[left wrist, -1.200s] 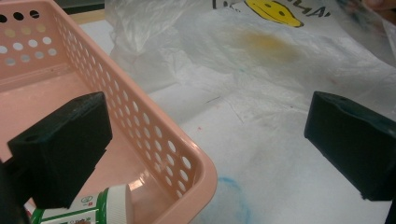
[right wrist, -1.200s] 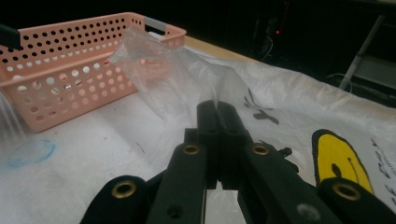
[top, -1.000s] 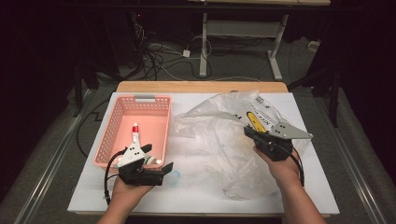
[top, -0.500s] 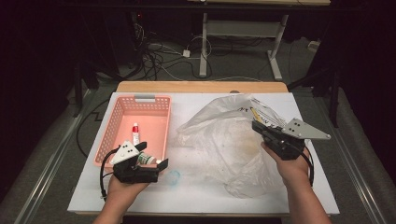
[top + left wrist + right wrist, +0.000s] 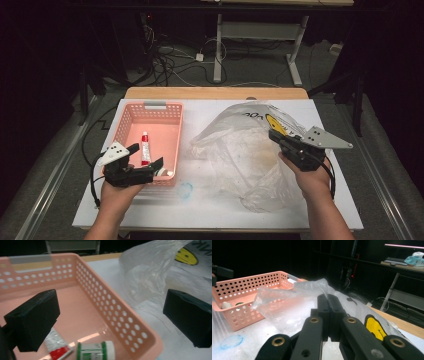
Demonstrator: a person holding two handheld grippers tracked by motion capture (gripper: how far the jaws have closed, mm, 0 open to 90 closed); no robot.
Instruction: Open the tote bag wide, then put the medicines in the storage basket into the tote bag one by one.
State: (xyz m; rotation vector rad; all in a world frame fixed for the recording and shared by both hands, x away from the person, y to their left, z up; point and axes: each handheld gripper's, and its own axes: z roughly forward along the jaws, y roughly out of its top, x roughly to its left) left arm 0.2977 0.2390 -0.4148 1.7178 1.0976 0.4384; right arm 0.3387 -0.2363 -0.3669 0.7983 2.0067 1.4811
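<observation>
A blue ring mark (image 5: 185, 190) on the white tabletop (image 5: 210, 212).

A basket (image 5: 152, 111) is set on the left part of the table (image 5: 210, 215), and a plastic bag (image 5: 240, 150) is spread to its right, just beside it. A tube (image 5: 145, 148) is laid in the basket, and a small bottle (image 5: 96, 351) is laid at the basket's near end, just beside the tube. The left gripper (image 5: 150, 161) is held over the basket's near right corner. The right gripper (image 5: 274, 135) is held at the bag's right side, with a fold of the bag pinched between its jaws.
</observation>
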